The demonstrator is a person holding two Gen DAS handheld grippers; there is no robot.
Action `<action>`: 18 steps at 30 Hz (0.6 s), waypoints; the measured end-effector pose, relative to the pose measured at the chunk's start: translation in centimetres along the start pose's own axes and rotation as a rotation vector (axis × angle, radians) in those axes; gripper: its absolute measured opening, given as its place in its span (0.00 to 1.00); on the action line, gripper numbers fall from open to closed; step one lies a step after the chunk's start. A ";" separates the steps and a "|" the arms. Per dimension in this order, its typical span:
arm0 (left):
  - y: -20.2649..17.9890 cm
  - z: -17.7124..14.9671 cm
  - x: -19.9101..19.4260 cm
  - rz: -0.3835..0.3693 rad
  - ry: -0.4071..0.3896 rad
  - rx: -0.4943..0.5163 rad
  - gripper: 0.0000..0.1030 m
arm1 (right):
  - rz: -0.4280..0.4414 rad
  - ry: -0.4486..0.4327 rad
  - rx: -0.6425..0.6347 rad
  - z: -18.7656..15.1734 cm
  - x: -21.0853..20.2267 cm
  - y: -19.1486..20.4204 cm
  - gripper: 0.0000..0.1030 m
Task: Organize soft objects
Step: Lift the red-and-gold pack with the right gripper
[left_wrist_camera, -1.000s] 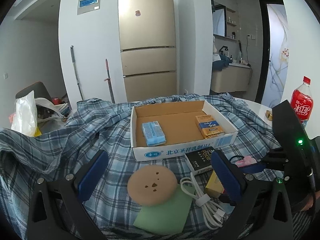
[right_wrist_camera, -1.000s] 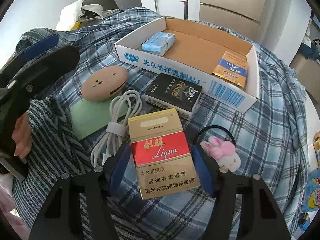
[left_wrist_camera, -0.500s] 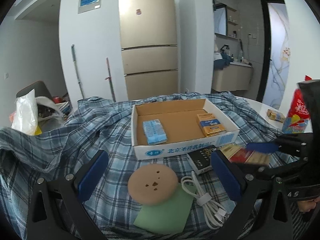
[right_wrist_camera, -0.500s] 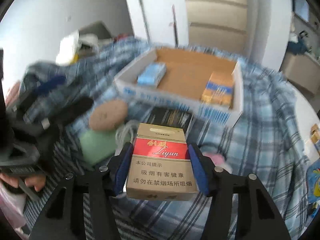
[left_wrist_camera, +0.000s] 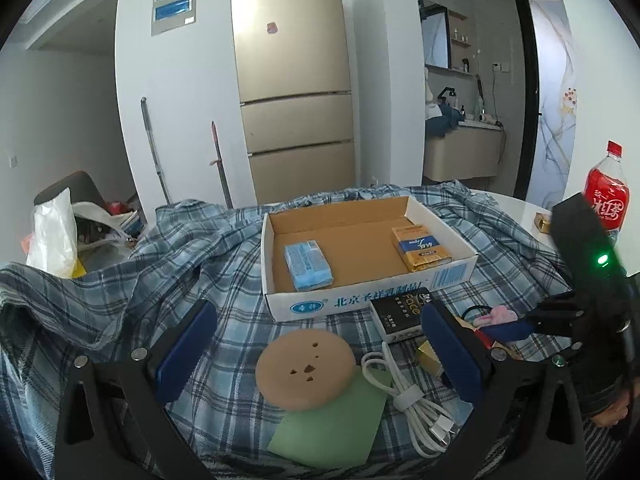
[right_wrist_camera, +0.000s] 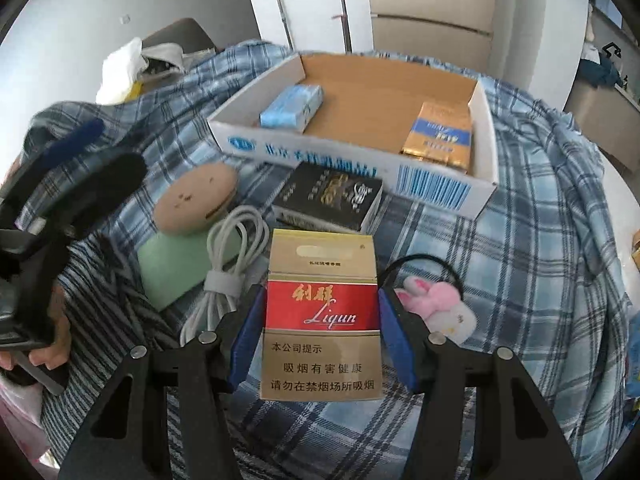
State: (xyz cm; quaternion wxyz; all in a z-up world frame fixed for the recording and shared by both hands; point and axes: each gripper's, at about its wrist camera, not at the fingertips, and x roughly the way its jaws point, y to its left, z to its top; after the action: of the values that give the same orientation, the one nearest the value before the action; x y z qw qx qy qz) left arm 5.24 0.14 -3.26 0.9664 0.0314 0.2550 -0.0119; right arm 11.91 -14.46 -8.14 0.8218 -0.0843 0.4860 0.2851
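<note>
Pack (right_wrist_camera: 322,312) clamped between right jaws

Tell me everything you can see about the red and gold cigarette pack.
The cigarette pack is a flat cardboard box, gold with a red band reading "Liqun" and Chinese warning text below. It faces up, top end toward the cardboard tray. The right gripper is shut on its long sides over the plaid cloth; whether it rests there is unclear.

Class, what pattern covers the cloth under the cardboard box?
Blue-and-white plaid cloth; clearest in the right wrist view.
</note>
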 end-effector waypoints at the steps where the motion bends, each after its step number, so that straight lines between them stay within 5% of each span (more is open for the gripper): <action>1: -0.1 0.0 0.0 0.002 -0.002 0.004 1.00 | -0.007 0.007 -0.005 -0.2 0.2 0.1 0.54; 10: 0.6 0.0 0.3 0.023 0.013 -0.039 1.00 | -0.053 0.005 -0.051 -0.5 0.4 1.0 0.53; 18: 2.8 0.0 1.5 0.012 0.071 -0.129 1.00 | -0.218 -0.319 -0.016 -1.1 -4.9 1.5 0.53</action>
State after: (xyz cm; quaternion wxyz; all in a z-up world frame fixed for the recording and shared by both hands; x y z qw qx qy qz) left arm 6.71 2.97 -3.85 0.9568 -0.0289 0.2891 0.0116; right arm 8.46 -15.57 -4.32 0.9138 -0.0966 0.3352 0.2080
